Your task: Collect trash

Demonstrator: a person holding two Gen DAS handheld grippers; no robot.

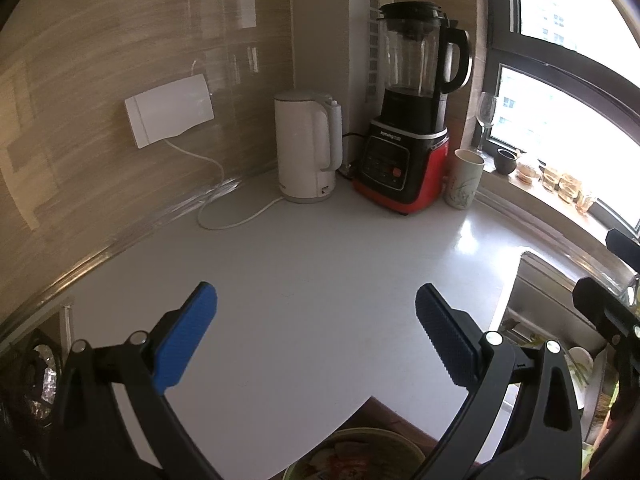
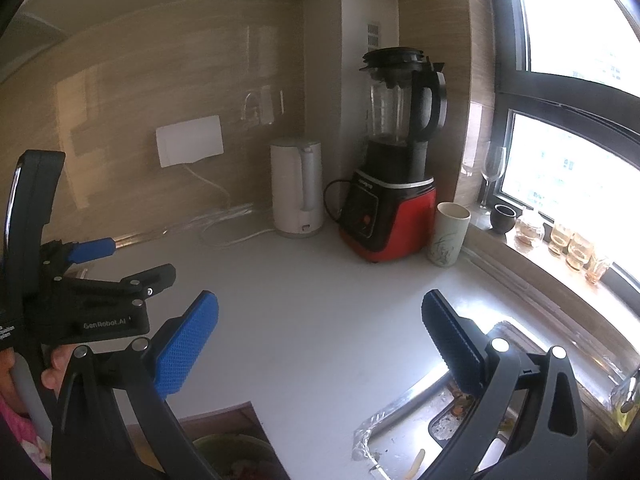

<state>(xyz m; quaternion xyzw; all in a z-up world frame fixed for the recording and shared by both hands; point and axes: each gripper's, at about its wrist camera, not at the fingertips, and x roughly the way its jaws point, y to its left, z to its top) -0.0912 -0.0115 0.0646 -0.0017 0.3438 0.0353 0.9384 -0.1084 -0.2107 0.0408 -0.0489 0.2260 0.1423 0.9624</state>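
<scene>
While level, both tongs agape.

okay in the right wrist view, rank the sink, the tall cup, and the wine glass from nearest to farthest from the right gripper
1. Sink, just below the right gripper, lower right.
2. Tall cup, on the counter beside the blender.
3. Wine glass, back on the windowsill.

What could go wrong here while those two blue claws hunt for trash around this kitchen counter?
1. The loose white power cord lies looped on the white counter; a claw could snag it and tug the white electric kettle.
2. The tall pale patterned cup and the clear wine glass stand near the steel sink, easy to knock over.
3. The open left claw and open right claw work close together and might collide.
</scene>
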